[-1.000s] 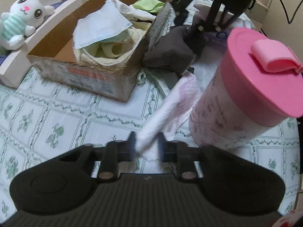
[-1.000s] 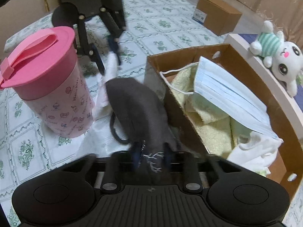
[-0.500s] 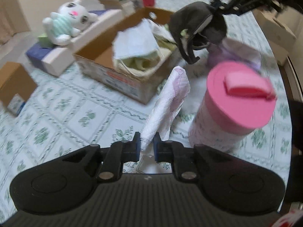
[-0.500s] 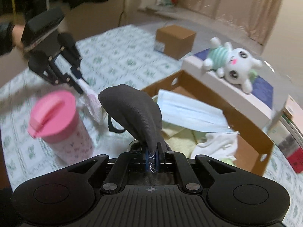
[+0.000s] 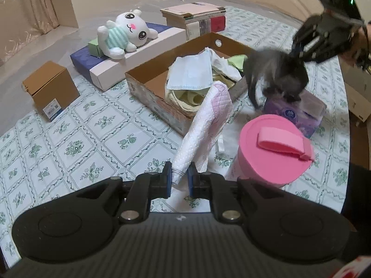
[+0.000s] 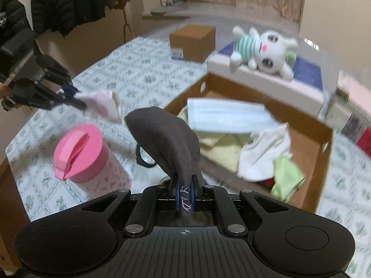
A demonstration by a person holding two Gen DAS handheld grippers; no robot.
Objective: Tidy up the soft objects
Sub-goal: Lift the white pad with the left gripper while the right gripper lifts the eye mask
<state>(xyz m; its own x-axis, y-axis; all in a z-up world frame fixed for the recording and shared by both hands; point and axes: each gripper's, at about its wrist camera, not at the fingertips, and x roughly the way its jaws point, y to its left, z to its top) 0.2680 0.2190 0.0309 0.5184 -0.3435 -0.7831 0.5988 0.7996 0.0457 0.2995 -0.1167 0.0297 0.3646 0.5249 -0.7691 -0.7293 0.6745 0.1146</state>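
My left gripper (image 5: 179, 179) is shut on the corner of a white and pink cloth (image 5: 206, 125), which hangs above the table beside the cardboard box (image 5: 157, 103). My right gripper (image 6: 184, 191) is shut on a dark grey fabric piece (image 6: 164, 139) with a black loop, held up near the box's (image 6: 324, 153) near corner. In the left wrist view that grey piece (image 5: 278, 74) dangles over a purple tissue pack (image 5: 299, 113). The box holds a blue face mask (image 6: 227, 115), yellow towels, a white cloth and a green cloth. From the right wrist view the left gripper (image 6: 76, 97) appears with the pink cloth (image 6: 102, 106).
A pink lidded cup (image 5: 271, 148) stands on the patterned tablecloth beside the box. A white plush bunny (image 5: 125, 33) lies on a long white and blue box. A small brown carton (image 5: 51, 90) sits at the left, with stacked books (image 5: 194, 18) behind the box.
Both grippers have risen with their cloths, lifting them off the table. The views now take in more of the table, and the grey piece hangs freely.
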